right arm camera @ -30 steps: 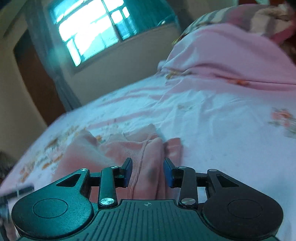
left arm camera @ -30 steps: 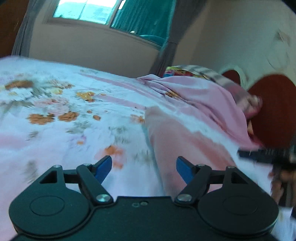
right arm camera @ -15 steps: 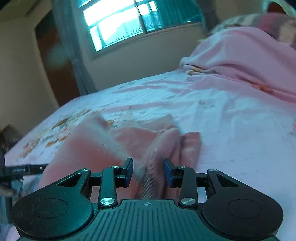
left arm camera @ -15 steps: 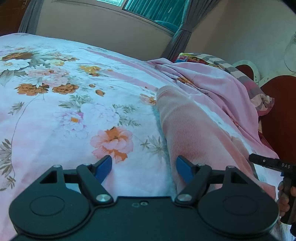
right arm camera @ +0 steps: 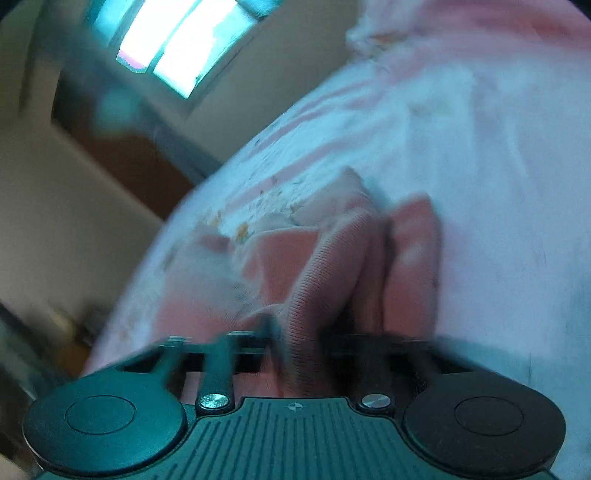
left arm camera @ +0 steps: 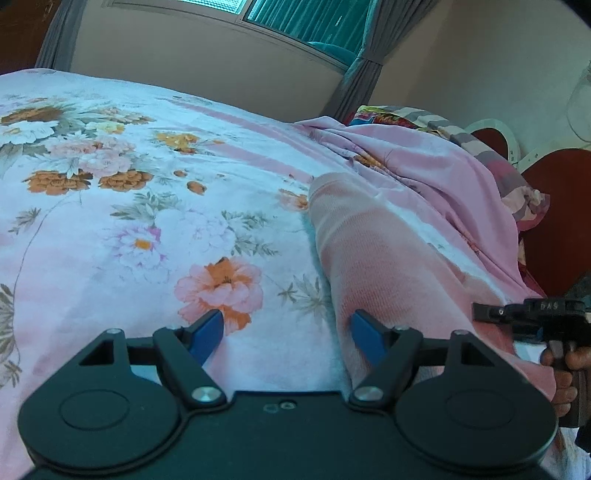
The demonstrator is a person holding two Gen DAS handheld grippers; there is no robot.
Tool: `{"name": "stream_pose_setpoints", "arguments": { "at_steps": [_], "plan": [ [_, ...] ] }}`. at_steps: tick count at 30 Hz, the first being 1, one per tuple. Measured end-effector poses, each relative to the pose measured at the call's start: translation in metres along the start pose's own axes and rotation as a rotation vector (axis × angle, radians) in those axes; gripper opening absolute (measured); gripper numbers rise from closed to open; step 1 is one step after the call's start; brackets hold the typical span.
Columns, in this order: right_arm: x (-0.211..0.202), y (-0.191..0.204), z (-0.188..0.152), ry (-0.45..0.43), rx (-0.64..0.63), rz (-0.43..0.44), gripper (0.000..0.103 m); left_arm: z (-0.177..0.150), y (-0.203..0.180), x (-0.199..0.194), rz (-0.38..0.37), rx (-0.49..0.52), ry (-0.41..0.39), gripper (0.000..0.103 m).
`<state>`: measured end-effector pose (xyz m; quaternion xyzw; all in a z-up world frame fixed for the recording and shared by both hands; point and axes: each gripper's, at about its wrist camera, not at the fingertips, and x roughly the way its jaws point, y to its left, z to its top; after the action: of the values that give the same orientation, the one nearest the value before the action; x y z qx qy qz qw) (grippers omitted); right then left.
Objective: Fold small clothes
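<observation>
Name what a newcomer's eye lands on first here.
The pink knit garment lying along the floral bedsheet, its near edge by the open left gripper. In the blurred right wrist view, the right gripper has just been closing, with a bunched ridge of the garment between its jaws.

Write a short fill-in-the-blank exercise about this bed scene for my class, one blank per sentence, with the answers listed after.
1. The pink garment lies on a bedsheet printed with ____.
2. The left gripper has its jaws ____.
3. The right gripper has closed on a fold of the ____ garment.
4. The curtain at the window is ____ in colour.

Answers: flowers; open; pink; teal
</observation>
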<state>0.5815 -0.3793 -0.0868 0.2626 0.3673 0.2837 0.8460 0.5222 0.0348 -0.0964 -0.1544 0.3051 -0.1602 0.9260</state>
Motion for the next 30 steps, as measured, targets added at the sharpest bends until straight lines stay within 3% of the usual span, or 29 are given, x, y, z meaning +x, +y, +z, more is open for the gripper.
{"name": "stream_pose_setpoints", "arguments": {
  "at_steps": [2,6,7,10,13,17,20,23,25,28,30],
  "plan": [
    [-0.017,0.028,-0.003,-0.08,-0.159,-0.026,0.012,0.0,-0.001,-0.004,-0.007,0.007,-0.024,0.074],
    [-0.052,0.063,-0.015,-0.23,-0.361,-0.118,0.011,-0.004,-0.005,-0.006,-0.011,0.031,-0.037,0.074],
    [-0.046,0.058,-0.015,-0.216,-0.346,-0.163,0.012,-0.004,-0.004,-0.005,-0.006,0.024,-0.031,0.074],
    [-0.003,0.014,-0.012,-0.056,-0.188,-0.257,0.012,-0.002,-0.006,0.002,0.022,0.033,0.01,0.074],
    [-0.008,0.011,-0.011,-0.106,-0.141,-0.24,0.014,0.003,-0.015,-0.007,0.026,0.089,-0.005,0.074],
    [-0.022,0.022,-0.002,-0.172,-0.188,-0.245,0.016,0.022,-0.024,-0.018,-0.034,0.099,-0.116,0.074],
    [-0.014,0.018,0.01,-0.162,-0.182,-0.273,0.016,0.038,-0.036,0.01,-0.022,0.13,-0.082,0.074],
    [-0.001,0.01,0.014,-0.132,-0.192,-0.328,0.007,0.042,-0.041,0.047,0.0,0.173,-0.027,0.077],
    [0.004,0.001,0.008,-0.106,-0.21,-0.351,0.007,0.036,-0.035,0.07,0.031,0.156,0.034,0.084],
    [0.002,-0.008,0.004,-0.102,-0.196,-0.343,0.008,0.044,-0.03,0.065,0.011,0.119,0.034,0.082],
    [-0.014,0.0,0.001,-0.138,-0.196,-0.329,0.008,0.051,-0.033,0.045,-0.003,0.119,-0.043,0.081]
  ]
}}
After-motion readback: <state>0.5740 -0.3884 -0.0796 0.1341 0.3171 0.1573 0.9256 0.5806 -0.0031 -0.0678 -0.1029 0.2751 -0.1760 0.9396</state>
